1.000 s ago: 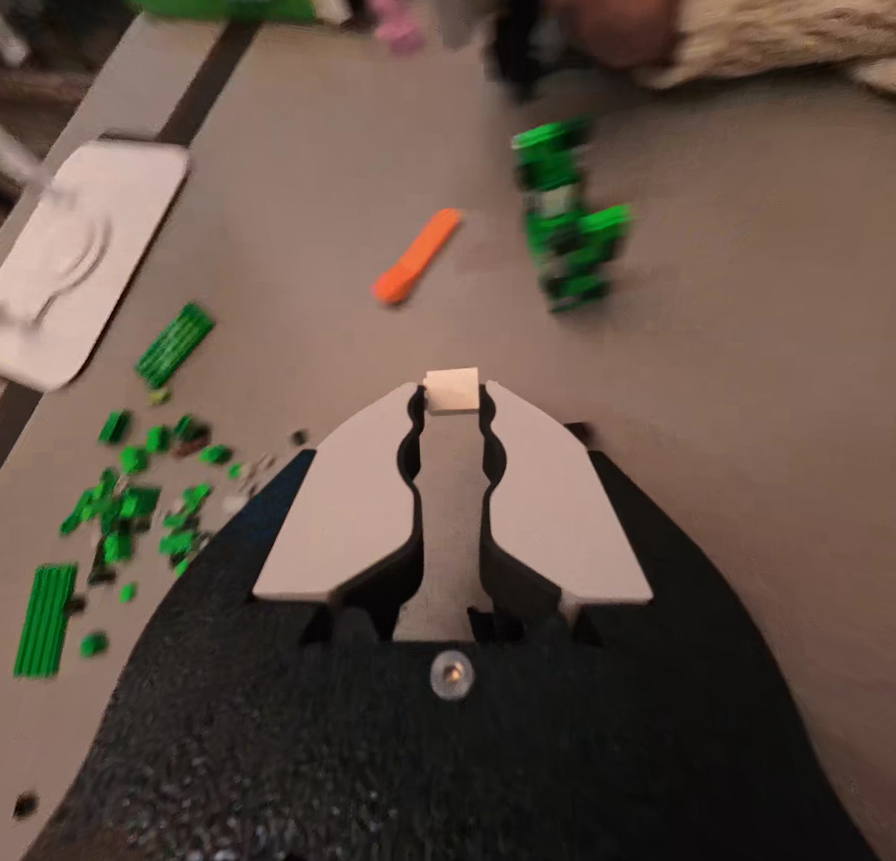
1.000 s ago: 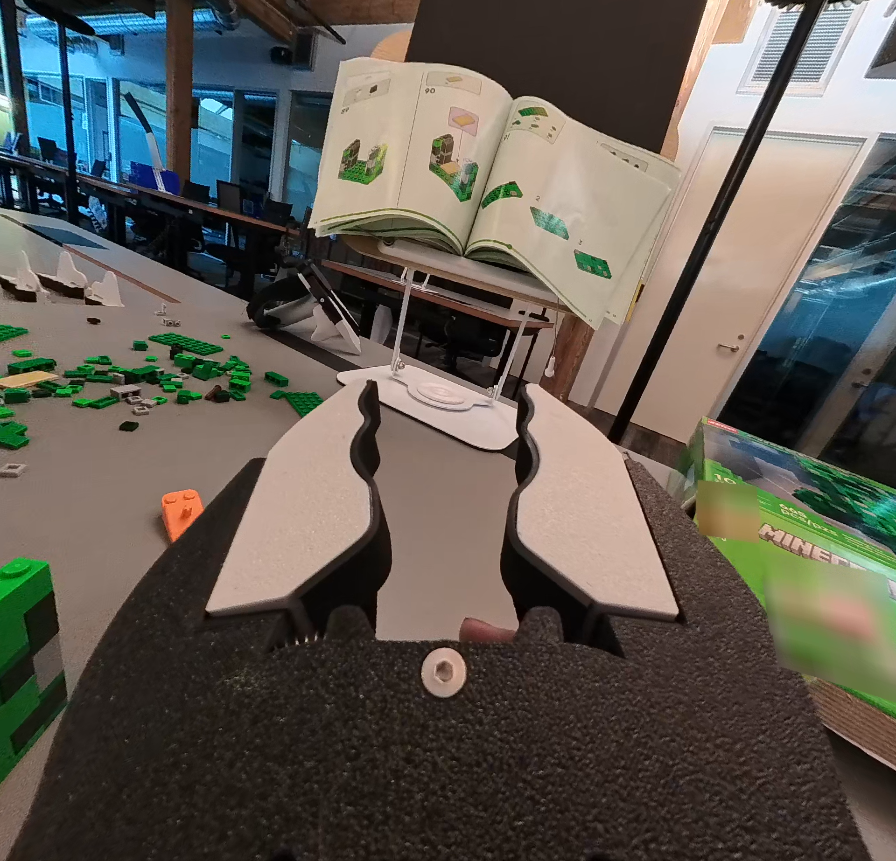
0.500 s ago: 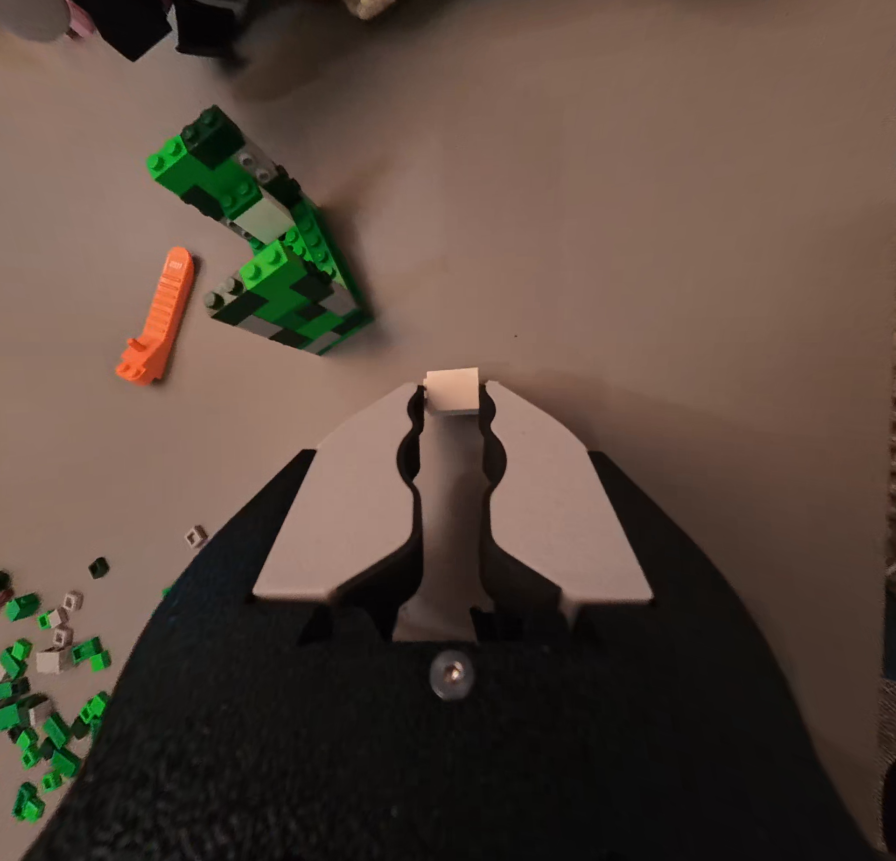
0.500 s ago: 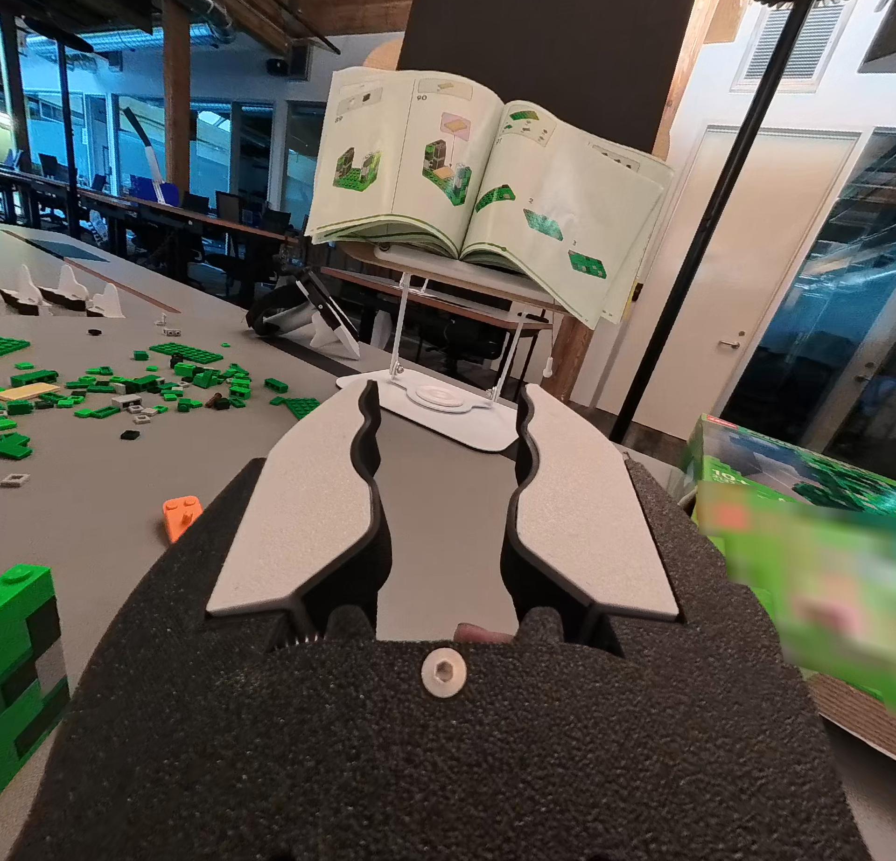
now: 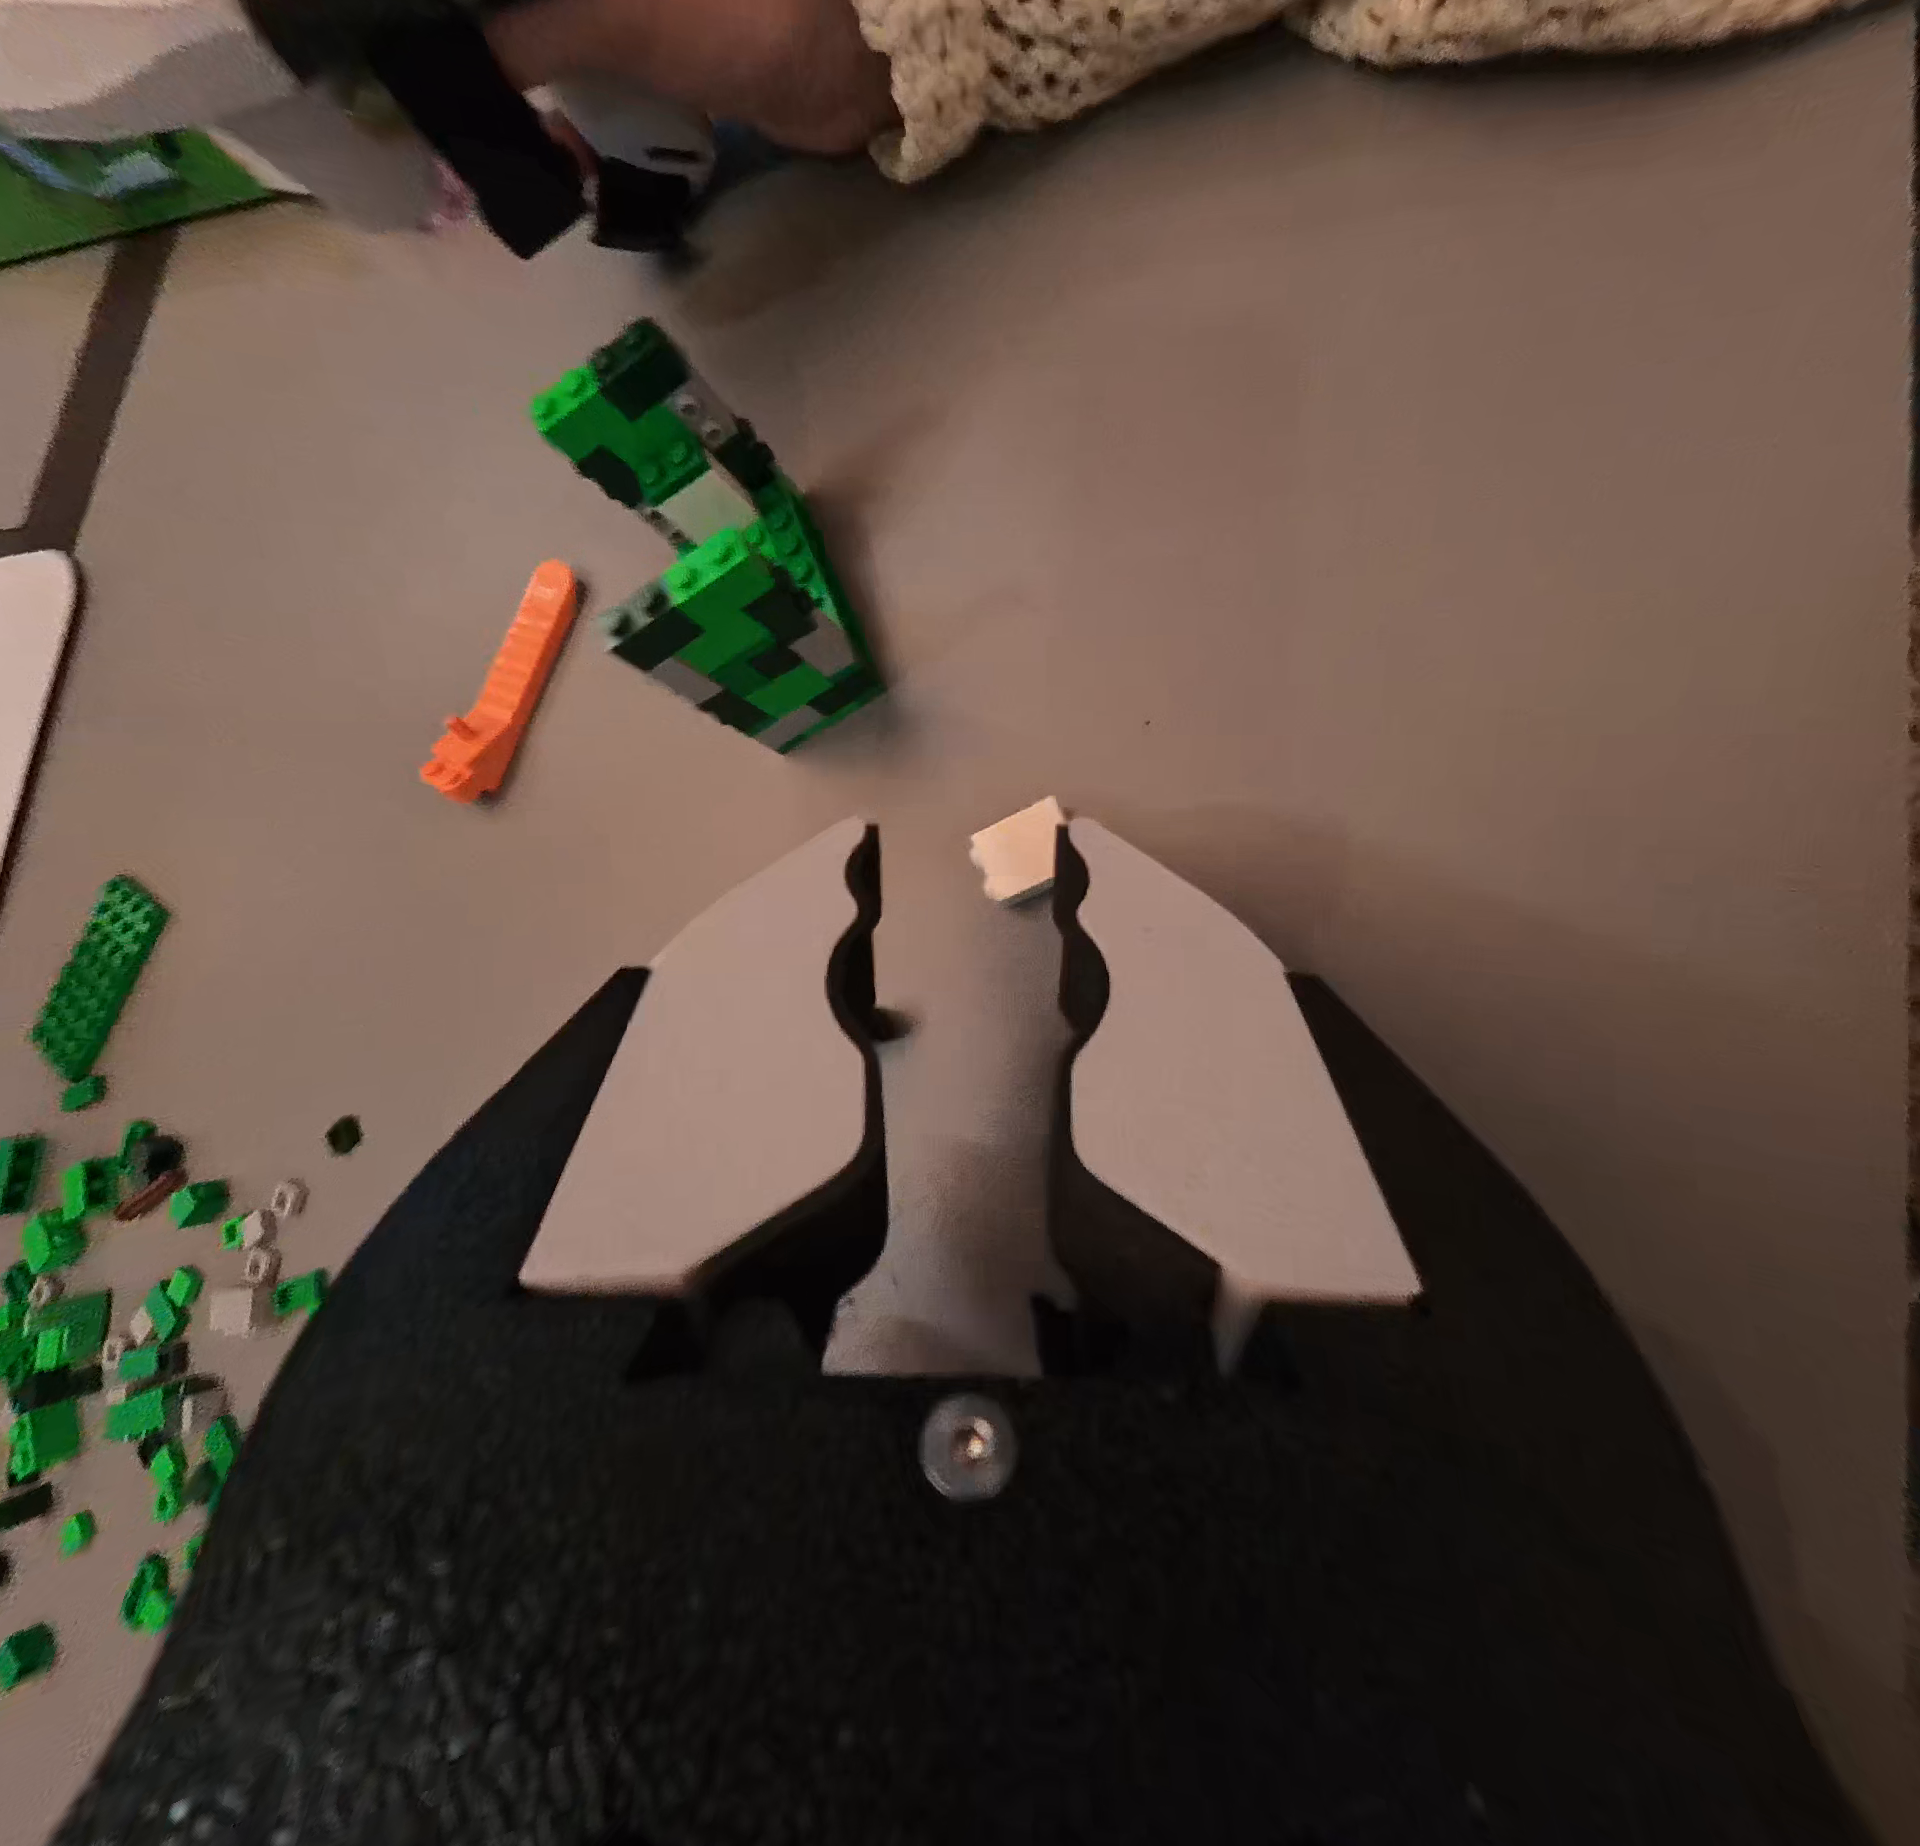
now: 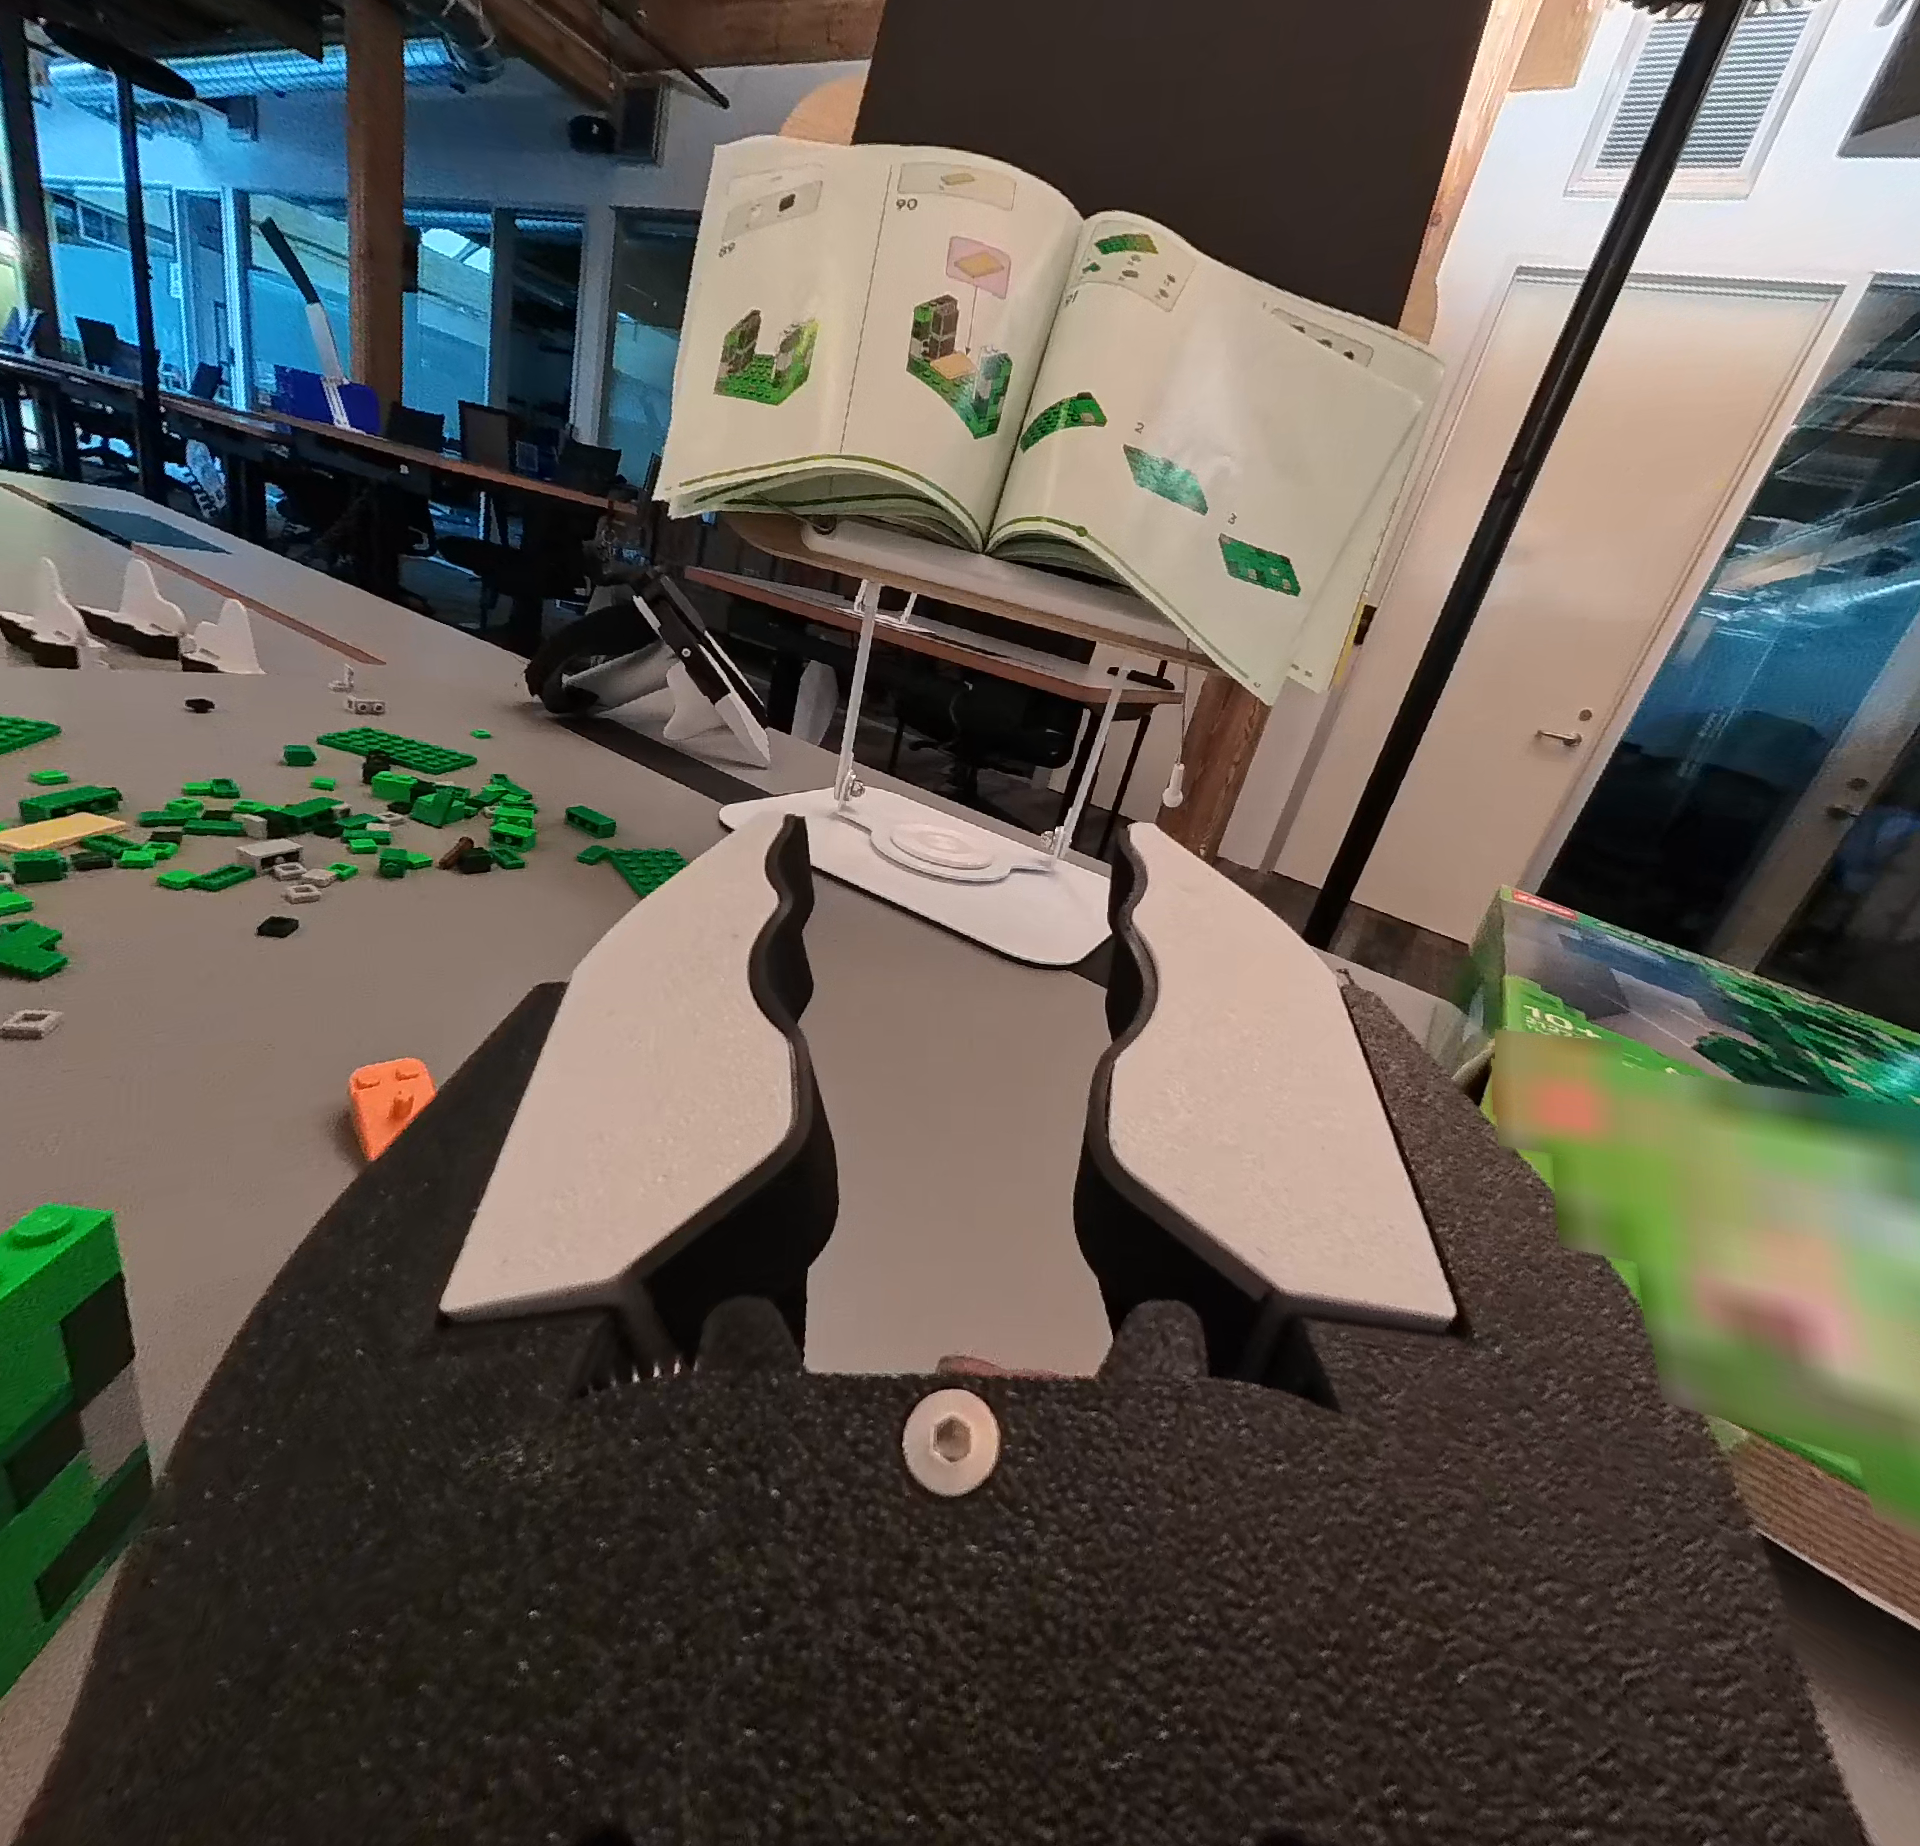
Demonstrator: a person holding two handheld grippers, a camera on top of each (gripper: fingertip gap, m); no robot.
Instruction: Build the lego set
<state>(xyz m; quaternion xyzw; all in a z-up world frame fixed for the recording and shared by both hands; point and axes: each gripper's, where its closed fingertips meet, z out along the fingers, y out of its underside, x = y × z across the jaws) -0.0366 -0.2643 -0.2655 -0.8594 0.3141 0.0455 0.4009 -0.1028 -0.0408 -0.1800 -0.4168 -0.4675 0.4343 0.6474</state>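
Observation:
A half-built green, black and grey lego model (image 5: 727,549) stands on the grey table (image 5: 1351,446), ahead and left of my left gripper (image 5: 966,840). That gripper is open; a small white brick (image 5: 1016,851) sits tilted against its right fingertip and clear of the left one. My right gripper (image 6: 951,846) is open and empty above the table, facing an open instruction booklet (image 6: 987,383) on a stand. The model's edge (image 6: 57,1381) shows at the lower left of the right wrist view. The right gripper's body (image 5: 499,134) and a hand in a knit sleeve (image 5: 1143,20) are at the top of the left wrist view.
An orange brick separator (image 5: 509,684) lies left of the model; its tip (image 6: 390,1090) shows in the right wrist view. Loose green and grey pieces (image 5: 114,1329) are scattered at the left (image 6: 291,820). The set's green box (image 6: 1714,1121) is at the right. Spare grippers (image 6: 135,633) lie far back.
My left gripper has opened: the white brick it was shut on is now tilted against the right fingertip only. The left wrist view has swung across the table. The right gripper has barely moved.

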